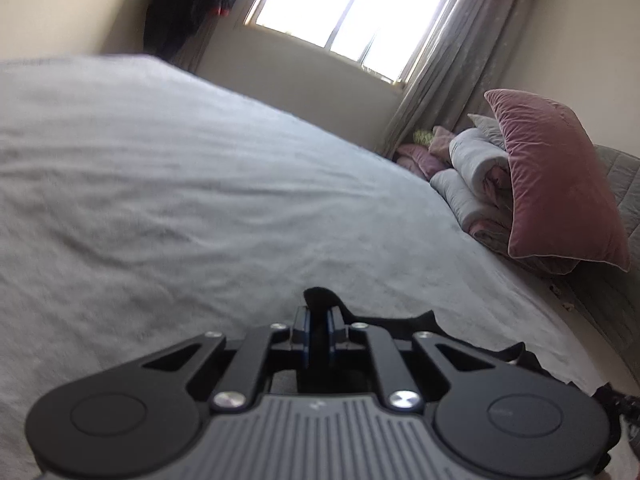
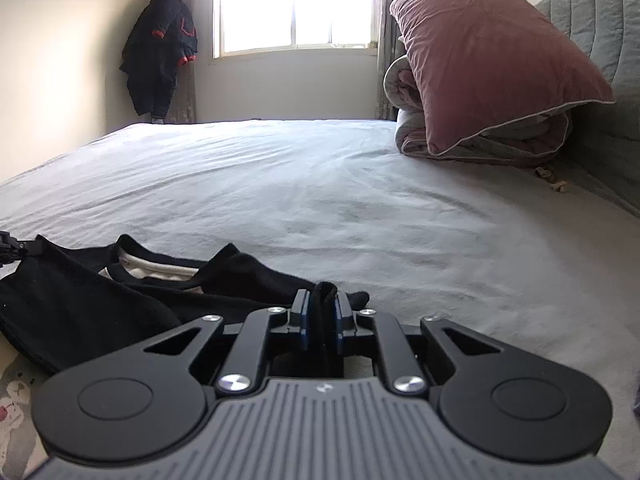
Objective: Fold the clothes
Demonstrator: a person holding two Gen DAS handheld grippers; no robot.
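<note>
Step in hand: grasp for the first fold; the garment [image 2: 120,292], black with a white lining at the neck, lies rumpled at the near edge of the bed [image 2: 320,184]. Left gripper [image 1: 319,320]: fingers pinching a black cloth edge; right gripper [image 2: 322,308]: fingers pinching another black fold at the garment's right end. Both grips appear set; the fold itself is not yet begun. Next move, by judgement: raise both edges together, draw the cloth taut, spread it flat on the sheet; keep both pinches firm, since a thin edge may slip.
</note>
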